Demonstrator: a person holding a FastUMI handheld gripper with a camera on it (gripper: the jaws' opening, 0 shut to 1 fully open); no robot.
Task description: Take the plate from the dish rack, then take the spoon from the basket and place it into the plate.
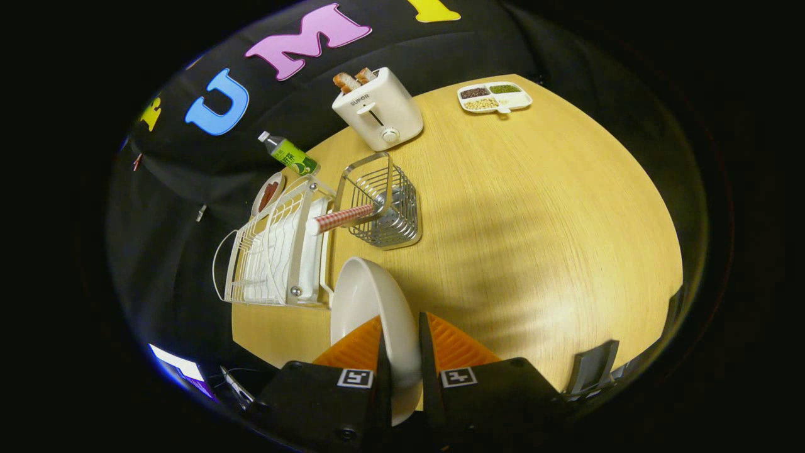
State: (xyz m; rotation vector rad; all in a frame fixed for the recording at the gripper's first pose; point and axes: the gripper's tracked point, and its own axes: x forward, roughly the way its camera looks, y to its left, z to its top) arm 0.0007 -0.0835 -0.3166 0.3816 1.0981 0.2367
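Wooden table [534, 220] in a booth, gripper [400, 336] clamped on white plate [371, 302] held on edge just beside dish rack [277, 251], spoon [343, 217] in wire basket [387, 207] beyond, toaster [377, 108] behind.

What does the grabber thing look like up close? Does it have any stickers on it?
The gripper has two wedge-shaped fingers with ridged faces, like tiny stairs. Each finger grows out of a chunky black block, and each block carries a small square black-and-white marker, a bit like a puzzle code. A round screw shows low on the left block.
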